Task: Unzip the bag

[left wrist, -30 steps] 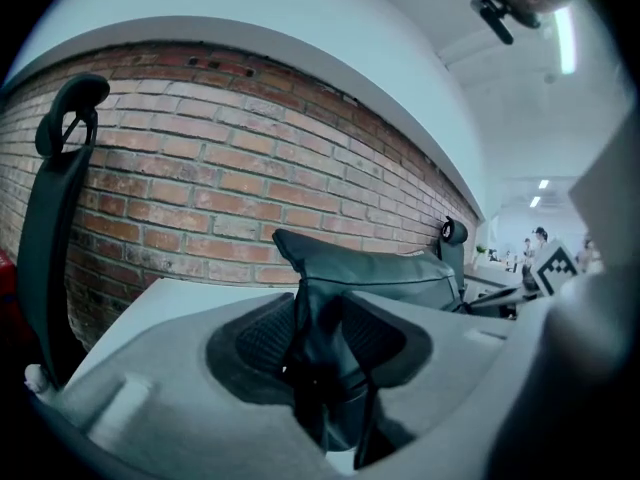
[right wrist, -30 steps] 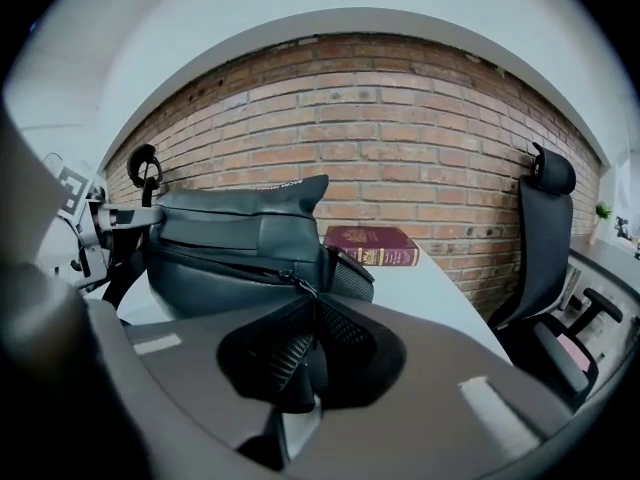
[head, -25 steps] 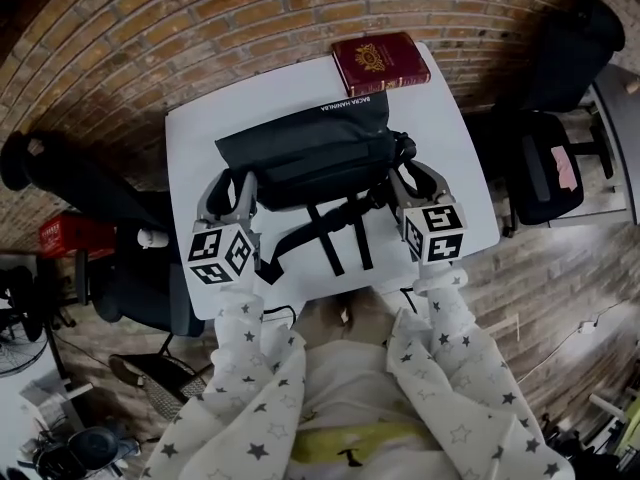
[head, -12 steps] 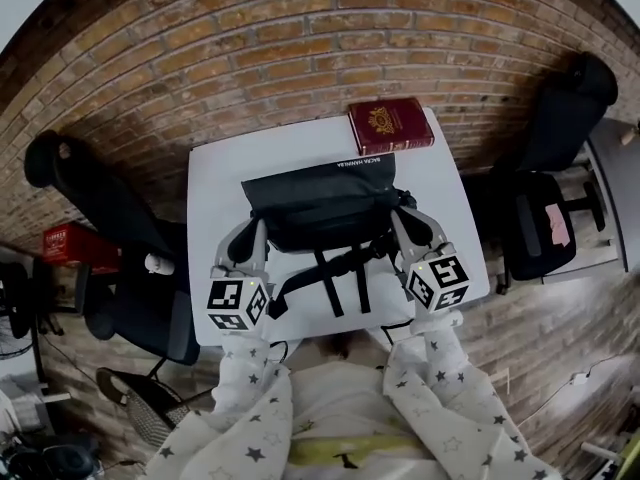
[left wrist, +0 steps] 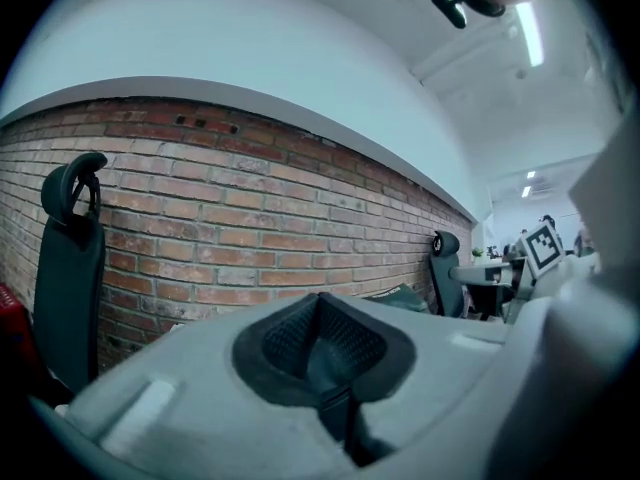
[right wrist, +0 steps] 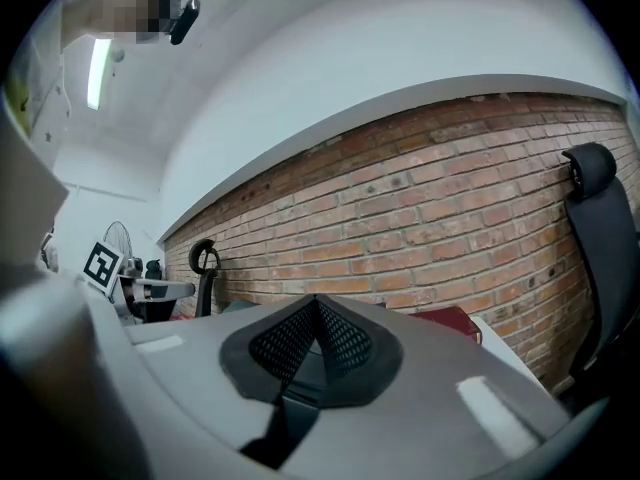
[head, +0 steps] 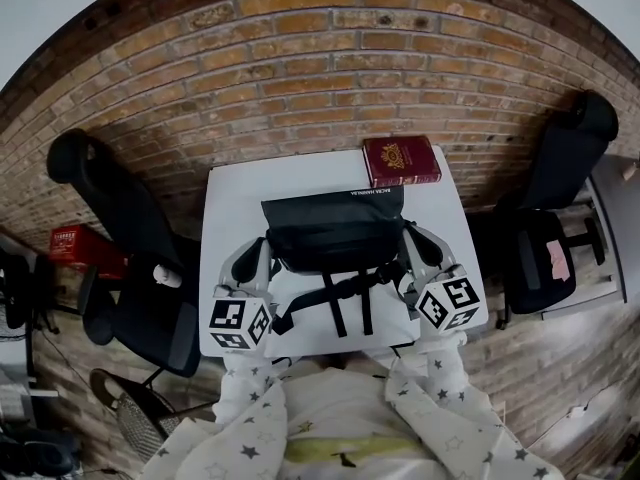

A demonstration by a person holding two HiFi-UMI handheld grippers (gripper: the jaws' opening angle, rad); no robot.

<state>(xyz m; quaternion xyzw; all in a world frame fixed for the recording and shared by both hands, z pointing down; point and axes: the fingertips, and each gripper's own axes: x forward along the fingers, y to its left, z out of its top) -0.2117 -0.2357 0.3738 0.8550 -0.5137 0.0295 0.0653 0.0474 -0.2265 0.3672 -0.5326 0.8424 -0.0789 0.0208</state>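
Head view: black bag (head: 335, 230) lies mid-way across the white table (head: 225, 198), straps trailing toward me. A red book (head: 400, 160) sits just beyond its far right corner. My left gripper (head: 256, 260) is at the bag's left end and my right gripper (head: 414, 251) at its right end; I cannot tell whether either touches it.

Left gripper view: my jaws are pressed together with nothing between them, brick wall (left wrist: 250, 228) ahead.

Right gripper view: jaws likewise together and empty.

Black office chairs (head: 110, 208) flank the table.
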